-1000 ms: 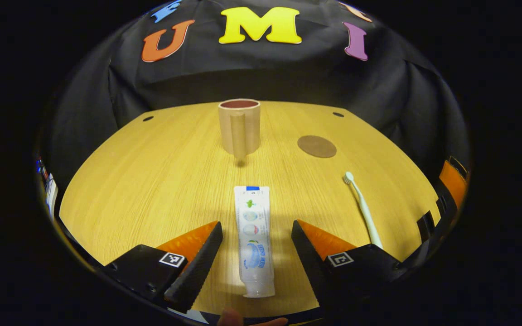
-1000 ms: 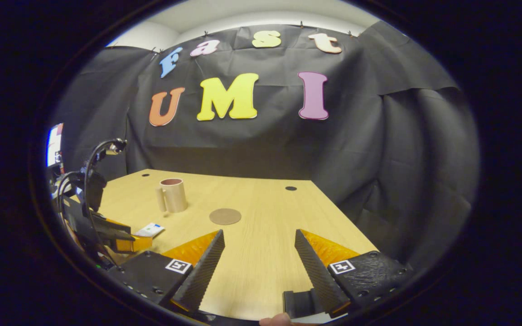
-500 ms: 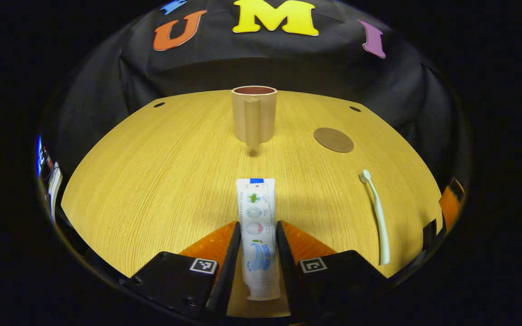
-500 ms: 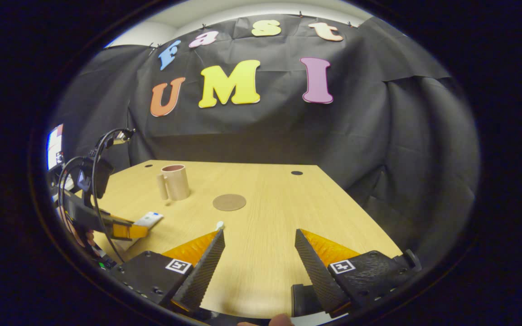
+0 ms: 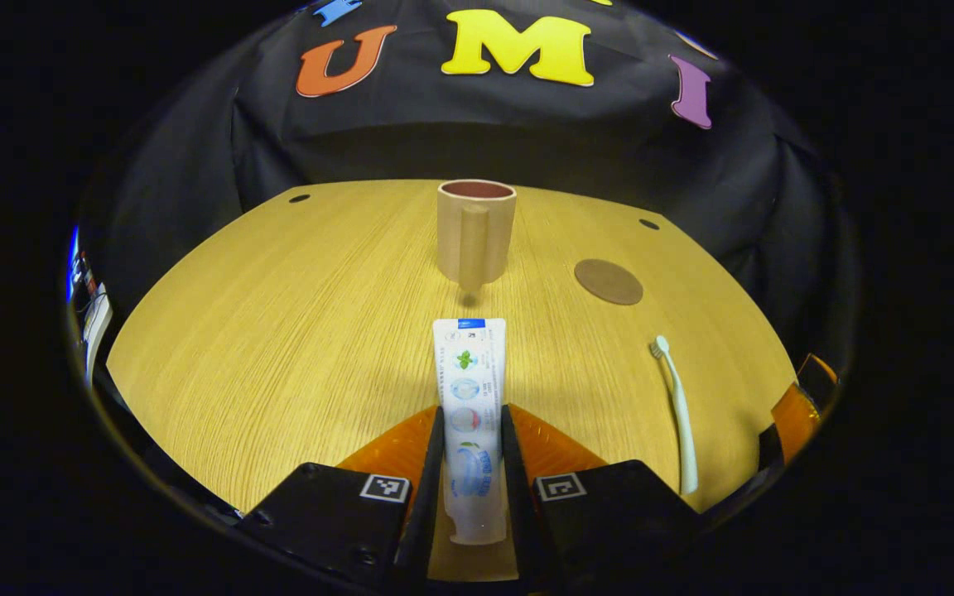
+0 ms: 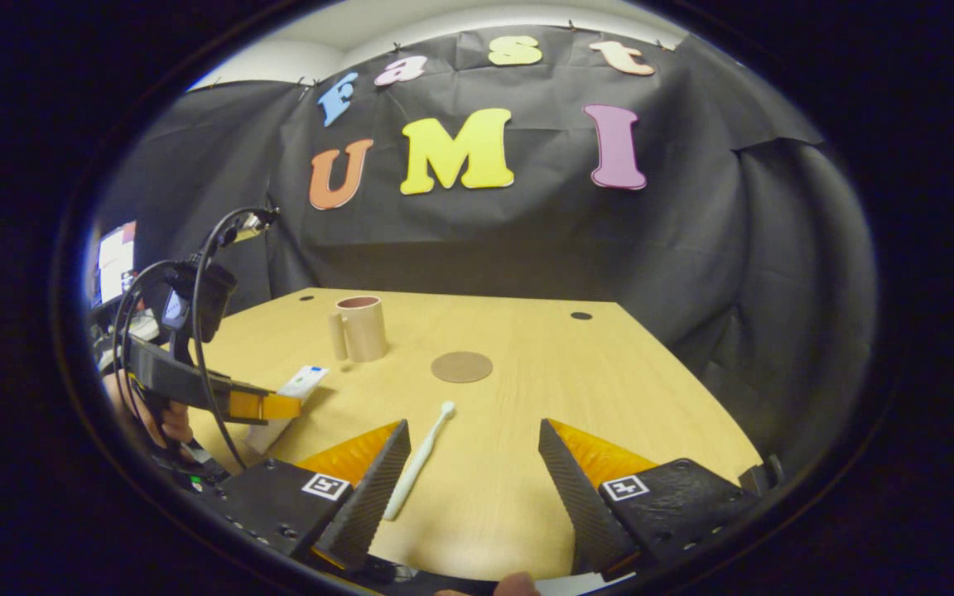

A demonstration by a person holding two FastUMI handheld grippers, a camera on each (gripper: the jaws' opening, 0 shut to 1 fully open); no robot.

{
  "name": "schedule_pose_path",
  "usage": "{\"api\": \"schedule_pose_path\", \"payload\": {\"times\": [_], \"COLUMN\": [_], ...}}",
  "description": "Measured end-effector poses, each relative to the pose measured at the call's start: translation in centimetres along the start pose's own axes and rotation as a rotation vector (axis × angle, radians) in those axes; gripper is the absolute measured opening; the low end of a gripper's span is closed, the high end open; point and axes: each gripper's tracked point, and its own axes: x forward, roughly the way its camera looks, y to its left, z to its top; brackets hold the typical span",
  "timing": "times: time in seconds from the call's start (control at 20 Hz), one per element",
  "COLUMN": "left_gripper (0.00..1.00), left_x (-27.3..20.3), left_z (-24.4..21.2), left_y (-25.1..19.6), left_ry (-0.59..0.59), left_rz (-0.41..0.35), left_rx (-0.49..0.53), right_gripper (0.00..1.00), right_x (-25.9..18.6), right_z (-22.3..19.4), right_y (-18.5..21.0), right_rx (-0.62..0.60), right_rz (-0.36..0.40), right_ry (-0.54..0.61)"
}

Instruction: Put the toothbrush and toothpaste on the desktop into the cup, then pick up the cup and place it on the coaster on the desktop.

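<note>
The counter [image 5: 278, 331] is seen spread ahead of both tools, its far edge met by the black cloth wall [image 6: 692, 248] and its right edge running off ahead and to the right of the right tool [image 6: 473, 463]. Bare wood is left between that tool's fingers and onward to the far edge.

The cup [image 5: 476, 232] is stood upright straight ahead of the left tool [image 5: 472, 463], handle turned toward it, with open counter to its left as far as the rim. The coaster [image 5: 608, 281] is laid flat ahead and to the right of that tool, apart from the cup.

The toothpaste [image 5: 470, 414] is gripped at its cap end by the left tool, both fingers pressed against its sides, the flat end pointed at the cup and held just short of it.

The toothbrush [image 6: 421, 459] is laid on the counter just beside the right tool's left finger, head pointed toward the coaster. The right tool is held spread wide, nothing between its fingers.
</note>
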Motion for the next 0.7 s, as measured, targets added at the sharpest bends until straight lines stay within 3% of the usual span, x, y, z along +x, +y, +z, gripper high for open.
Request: {"api": "schedule_pose_path", "payload": {"times": [0.05, 0.25, 0.3, 0.4, 0.45, 0.5, 0.6, 0.65, 0.7], "left_gripper": [0.41, 0.42, 0.38, 0.37, 0.37, 0.36, 0.36, 0.36, 0.36], "left_x": [-0.4, -1.6, -1.6, -2.9, -1.9, -2.1, -3.3, -3.4, -3.4], "left_z": [2.2, 11.0, 13.2, 10.1, 13.2, 14.0, 15.5, 16.1, 16.7], "left_y": [-0.2, -1.4, -1.6, -1.9, -2.3, -2.3, -2.2, -2.2, -2.3], "left_ry": [-0.038, -0.196, -0.235, -0.282, -0.297, -0.311, -0.349, -0.367, -0.376], "left_rz": [-0.011, -0.053, -0.053, -0.077, -0.096, -0.106, -0.111, -0.118, -0.126], "left_rx": [0.003, 0.038, 0.050, 0.057, 0.057, 0.057, 0.057, 0.053, 0.046], "right_gripper": [0.96, 0.95, 0.95, 0.95, 0.95, 0.99, 0.95, 0.99, 0.95], "right_x": [0.3, 2.0, 2.2, 2.5, 2.4, 2.5, 2.7, 3.0, 3.4], "right_z": [-0.3, -1.2, -1.5, -1.7, -1.8, -2.0, -2.3, -2.7, -3.2], "right_y": [0.3, 1.2, 1.5, 2.2, 2.5, 2.8, 3.1, 3.2, 3.6], "right_rx": [0.031, 0.079, 0.077, 0.074, 0.064, 0.050, 0.030, 0.024, 0.021], "right_rz": [0.006, -0.012, -0.016, -0.017, -0.016, -0.021, -0.041, -0.062, -0.076], "right_ry": [0.024, 0.100, 0.109, 0.121, 0.125, 0.130, 0.148, 0.172, 0.205]}}
